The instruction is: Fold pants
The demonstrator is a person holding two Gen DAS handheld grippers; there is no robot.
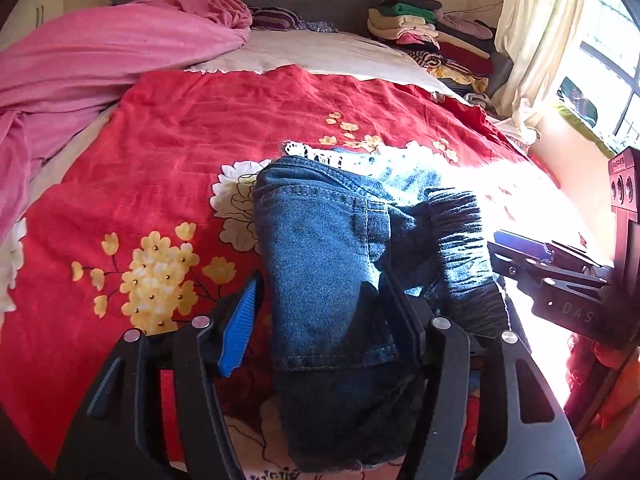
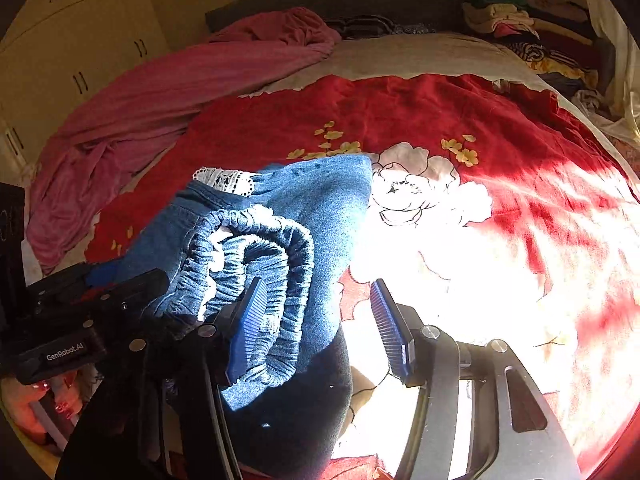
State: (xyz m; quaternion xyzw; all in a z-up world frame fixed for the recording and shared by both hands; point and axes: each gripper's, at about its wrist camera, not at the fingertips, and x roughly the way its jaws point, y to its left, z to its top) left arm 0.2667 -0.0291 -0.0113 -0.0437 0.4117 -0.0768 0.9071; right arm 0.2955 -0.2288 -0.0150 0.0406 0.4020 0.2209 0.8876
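Note:
The blue denim pants (image 1: 320, 264) lie folded in a bundle on the red flowered bedspread (image 1: 192, 152), with a white lace hem (image 1: 316, 154) at the far end. My left gripper (image 1: 320, 312) is open, its jaws either side of the bundle's near part, the blue pad (image 1: 240, 328) on the left. In the right wrist view the pants (image 2: 288, 232) show their elastic waistband (image 2: 280, 280). My right gripper (image 2: 316, 328) is open at the bundle's right edge; its left pad (image 2: 250, 328) rests against the waistband and its right pad (image 2: 390, 332) is over the bedspread (image 2: 480, 120).
A pink blanket (image 1: 100, 60) is heaped along the left of the bed. Piles of folded clothes (image 1: 432, 36) stand at the far right by the curtain (image 1: 532, 40) and window. Wardrobe doors (image 2: 80, 48) are at the left. Strong sunlight washes out the bed's right side.

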